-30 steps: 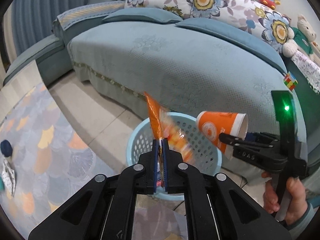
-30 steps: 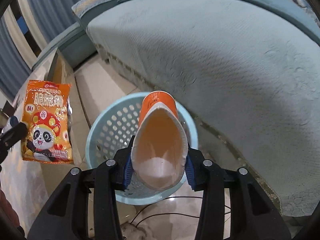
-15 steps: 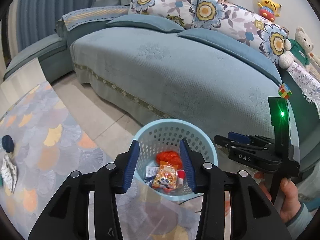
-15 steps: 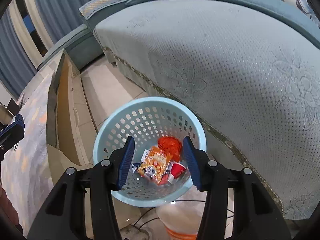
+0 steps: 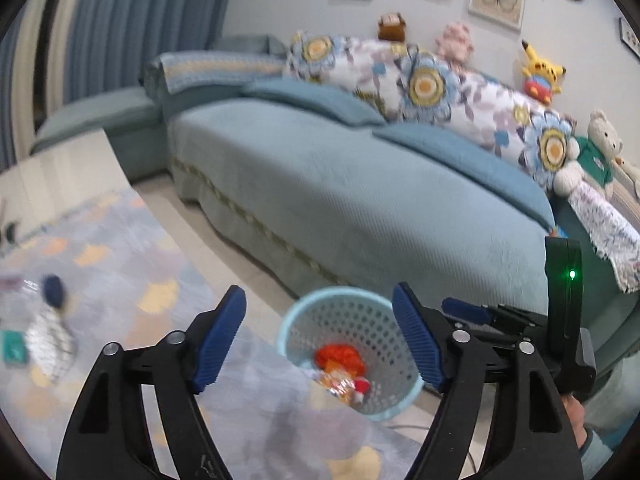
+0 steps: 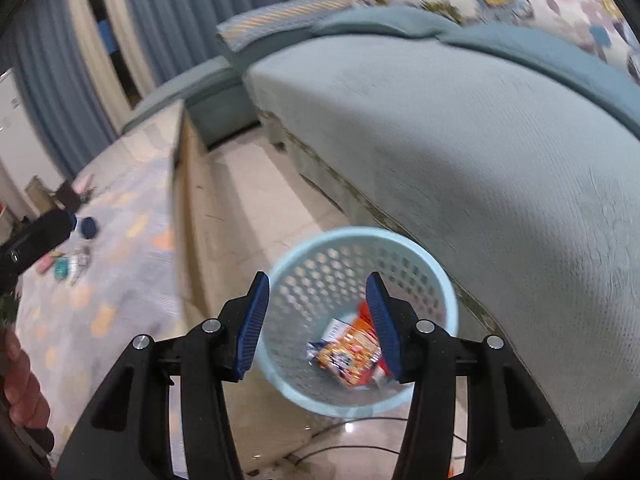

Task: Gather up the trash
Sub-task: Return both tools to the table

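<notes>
A light blue perforated basket (image 5: 304, 312) stands on the floor beside the sofa; it also shows in the right wrist view (image 6: 420, 256). Inside lie an orange snack packet (image 6: 348, 354), an orange cup (image 5: 340, 356) and other wrappers. My left gripper (image 5: 320, 336) is open and empty, above and in front of the basket. My right gripper (image 6: 318, 320) is open and empty over the basket; it also shows at the right of the left wrist view (image 5: 472, 312). Small items (image 5: 48, 332) lie on the patterned table top at the left, blurred.
A teal sofa (image 5: 360, 200) with flowered cushions and plush toys fills the back and right. A low table with a patterned cloth (image 6: 100, 280) lies to the left of the basket. A tiled floor strip (image 6: 256, 200) runs between table and sofa. Cables lie on the floor (image 6: 340, 448).
A second ago the left gripper held the snack packet and the right held the orange cup. Both opened and the items dropped into the basket. Both grippers have since lifted and tilted up.
</notes>
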Demonstrator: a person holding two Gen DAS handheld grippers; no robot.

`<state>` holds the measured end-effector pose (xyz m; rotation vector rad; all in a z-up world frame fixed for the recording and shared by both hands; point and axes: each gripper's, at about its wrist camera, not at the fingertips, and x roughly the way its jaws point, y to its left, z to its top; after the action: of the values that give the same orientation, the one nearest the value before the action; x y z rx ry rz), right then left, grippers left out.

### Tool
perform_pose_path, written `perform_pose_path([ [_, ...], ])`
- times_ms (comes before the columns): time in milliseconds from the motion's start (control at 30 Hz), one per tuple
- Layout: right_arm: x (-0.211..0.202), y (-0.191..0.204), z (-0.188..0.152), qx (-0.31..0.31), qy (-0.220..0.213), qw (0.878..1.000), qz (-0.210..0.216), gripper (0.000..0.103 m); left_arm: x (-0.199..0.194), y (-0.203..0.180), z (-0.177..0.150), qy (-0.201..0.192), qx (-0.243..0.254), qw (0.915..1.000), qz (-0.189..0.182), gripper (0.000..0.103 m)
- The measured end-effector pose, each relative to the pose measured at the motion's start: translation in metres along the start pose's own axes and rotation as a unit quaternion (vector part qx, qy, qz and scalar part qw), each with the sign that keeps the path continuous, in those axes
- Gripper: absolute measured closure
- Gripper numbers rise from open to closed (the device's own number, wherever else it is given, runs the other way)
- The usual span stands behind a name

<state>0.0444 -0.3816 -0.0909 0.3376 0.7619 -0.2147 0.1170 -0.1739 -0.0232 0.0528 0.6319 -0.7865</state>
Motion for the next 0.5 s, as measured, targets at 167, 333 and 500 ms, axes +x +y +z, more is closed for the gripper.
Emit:
perform_pose_path([
  [167,-0.024,0.057,0.025,-0.042,-0.036,0.998,0.043,0.05,-0.061,0.041,0.012,-0.052,-0.031,0.9976,0.032,0.025],
  [333,-0.032,0.128,0.042,-0.089,-0.058,0.99,0.09,0.047,-0.11,0.096,0.007,-0.085,-0.071,0.9903,0.084,0.019],
  [500,-0.02,0.203,0.045,-0.136,-0.058,0.982,0.121,0.047,-0.141,0.158,-0.017,-0.094,-0.11,0.9819,0.122,0.015],
])
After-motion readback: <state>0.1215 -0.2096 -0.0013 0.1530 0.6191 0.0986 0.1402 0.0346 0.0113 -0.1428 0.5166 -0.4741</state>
